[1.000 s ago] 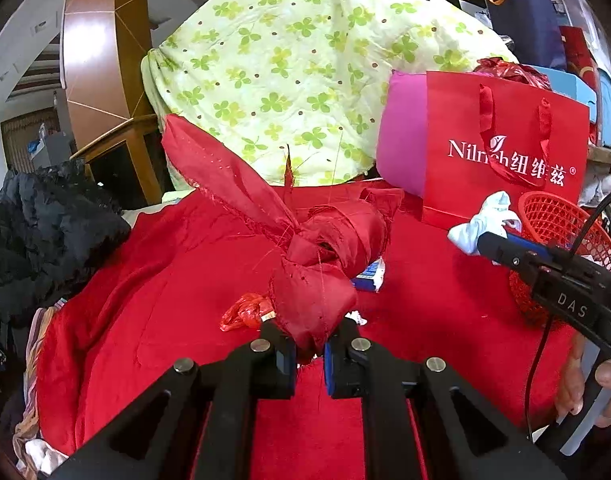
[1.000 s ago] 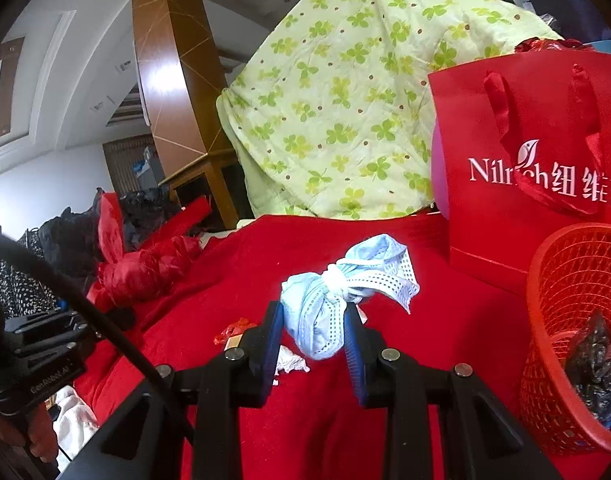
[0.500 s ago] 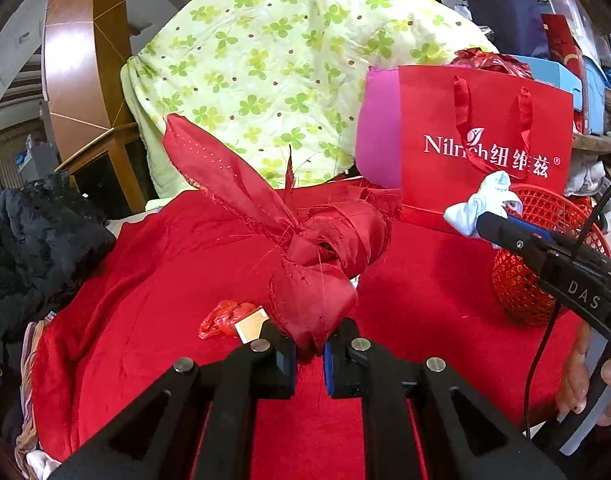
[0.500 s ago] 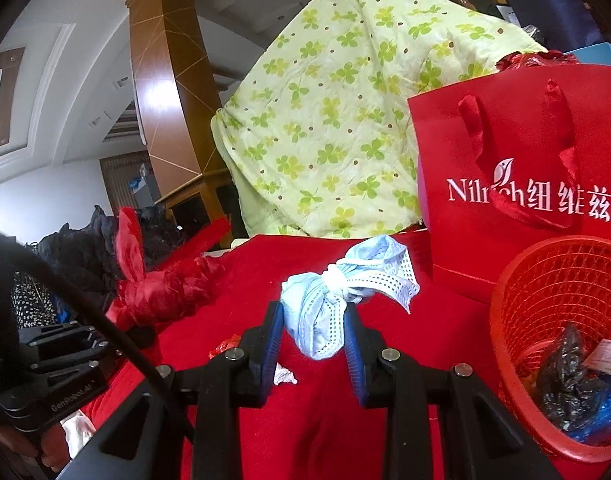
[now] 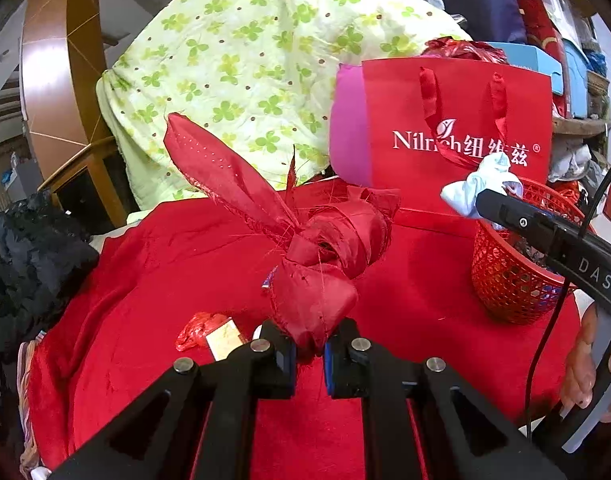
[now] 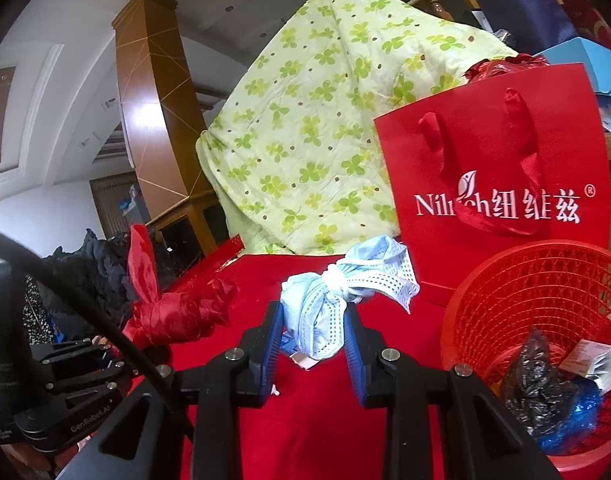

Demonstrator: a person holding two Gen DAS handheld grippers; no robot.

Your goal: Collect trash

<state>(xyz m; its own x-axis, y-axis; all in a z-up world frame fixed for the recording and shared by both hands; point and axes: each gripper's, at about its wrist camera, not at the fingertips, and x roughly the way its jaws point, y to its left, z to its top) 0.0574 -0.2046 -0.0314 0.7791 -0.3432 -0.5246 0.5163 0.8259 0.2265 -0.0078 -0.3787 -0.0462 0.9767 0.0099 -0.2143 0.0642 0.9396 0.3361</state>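
Above the red-covered tabletop (image 5: 177, 264), the left tool (image 5: 309, 350) is clamped on a knotted red cloth bundle (image 5: 325, 264), while the right tool (image 6: 314, 344) grips a knotted pale blue cloth bundle (image 6: 329, 304) just left of the red mesh basket (image 6: 525, 292) holding trash.

- The red paper bag (image 6: 493, 168), standing beyond the jaws, reads "Nil..ch纽维兹®" in white.
- The right gripper (image 5: 485, 204) arm reads "DAS".
- The left gripper (image 6: 117, 344) body reads "GenRobot.AI".
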